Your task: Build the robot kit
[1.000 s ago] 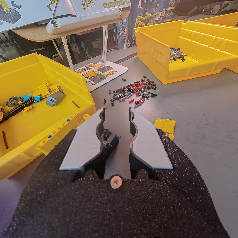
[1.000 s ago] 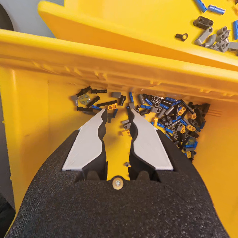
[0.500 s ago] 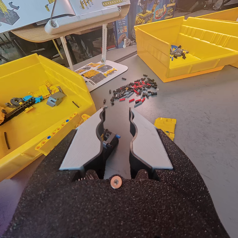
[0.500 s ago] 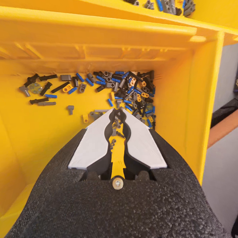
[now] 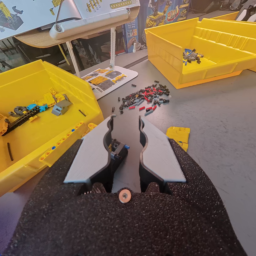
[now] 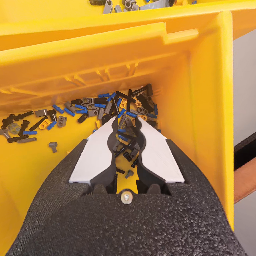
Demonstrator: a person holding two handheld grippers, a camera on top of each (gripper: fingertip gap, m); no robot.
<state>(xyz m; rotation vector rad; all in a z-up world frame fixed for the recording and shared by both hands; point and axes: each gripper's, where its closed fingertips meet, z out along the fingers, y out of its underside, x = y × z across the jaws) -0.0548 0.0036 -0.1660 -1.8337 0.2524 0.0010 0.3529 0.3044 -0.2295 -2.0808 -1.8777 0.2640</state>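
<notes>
The left tongs (image 5: 125, 117) gape wide over the grey surface (image 5: 207, 124) — the right tongs (image 6: 126, 117) sit narrow, empty, among small pegs (image 6: 110, 106) in a yellow bin (image 6: 207, 97).

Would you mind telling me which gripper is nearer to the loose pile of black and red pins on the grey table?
Left. The left gripper hovers open just short of the pin pile; the right gripper is inside a yellow bin among blue and grey connectors.

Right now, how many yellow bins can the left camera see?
3. Left bin holding big pieces; right bin holding small connectors; third bin's rim behind it. More may be hidden.
</notes>
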